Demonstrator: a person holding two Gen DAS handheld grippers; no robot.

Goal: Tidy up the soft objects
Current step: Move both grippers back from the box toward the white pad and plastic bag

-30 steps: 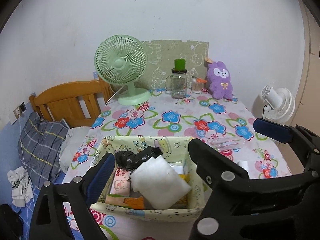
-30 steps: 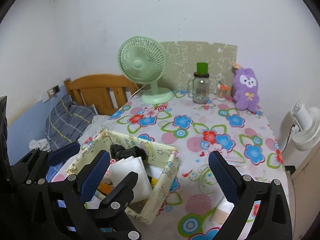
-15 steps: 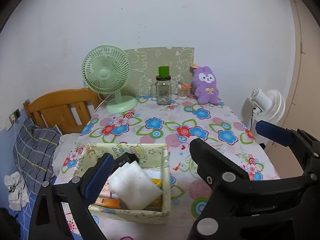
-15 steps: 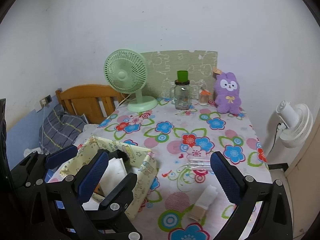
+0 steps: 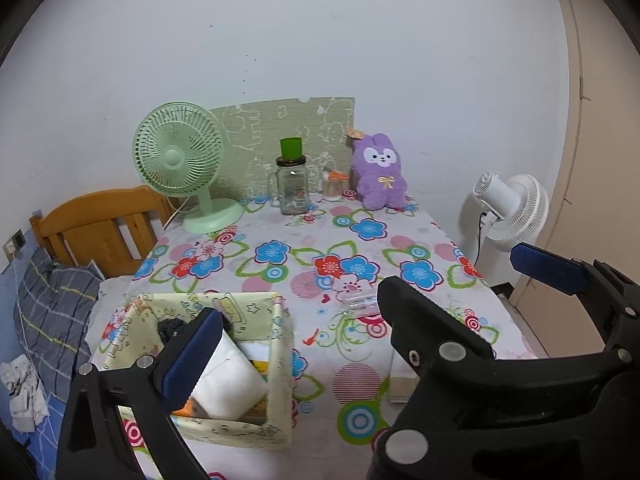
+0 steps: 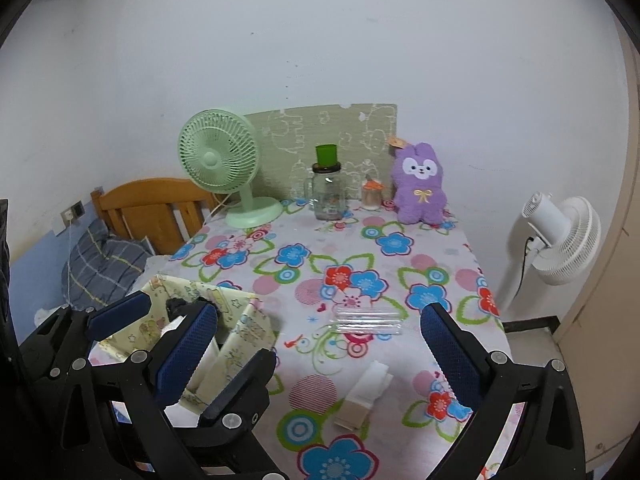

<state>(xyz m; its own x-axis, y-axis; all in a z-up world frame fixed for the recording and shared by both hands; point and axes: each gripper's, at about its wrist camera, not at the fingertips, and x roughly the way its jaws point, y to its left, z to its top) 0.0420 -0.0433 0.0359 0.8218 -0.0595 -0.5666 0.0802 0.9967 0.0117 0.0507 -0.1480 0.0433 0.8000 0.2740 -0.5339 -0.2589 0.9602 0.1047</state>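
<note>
A pale yellow fabric box (image 5: pixel 280 364) sits at the table's front left and holds a white foam pad (image 5: pixel 230 384), a black cloth (image 5: pixel 170 328) and other items; it also shows in the right wrist view (image 6: pixel 244 332). A purple plush rabbit (image 5: pixel 380 172) stands at the back (image 6: pixel 418 190). A white and tan pad (image 6: pixel 364 394) lies near the front. My left gripper (image 5: pixel 360 320) is open and empty above the box's right side. My right gripper (image 6: pixel 320 352) is open and empty above the table's front.
A green desk fan (image 5: pixel 180 168), a glass jar with a green cup (image 5: pixel 292 188) and a small jar (image 5: pixel 334 186) stand at the back. A clear plastic case (image 6: pixel 368 320) lies mid-table. A white floor fan (image 6: pixel 560 236) stands right; a wooden bed (image 5: pixel 100 224) left.
Both grippers have pulled back and risen away from the box, so more of the table shows. Both stay open and empty.
</note>
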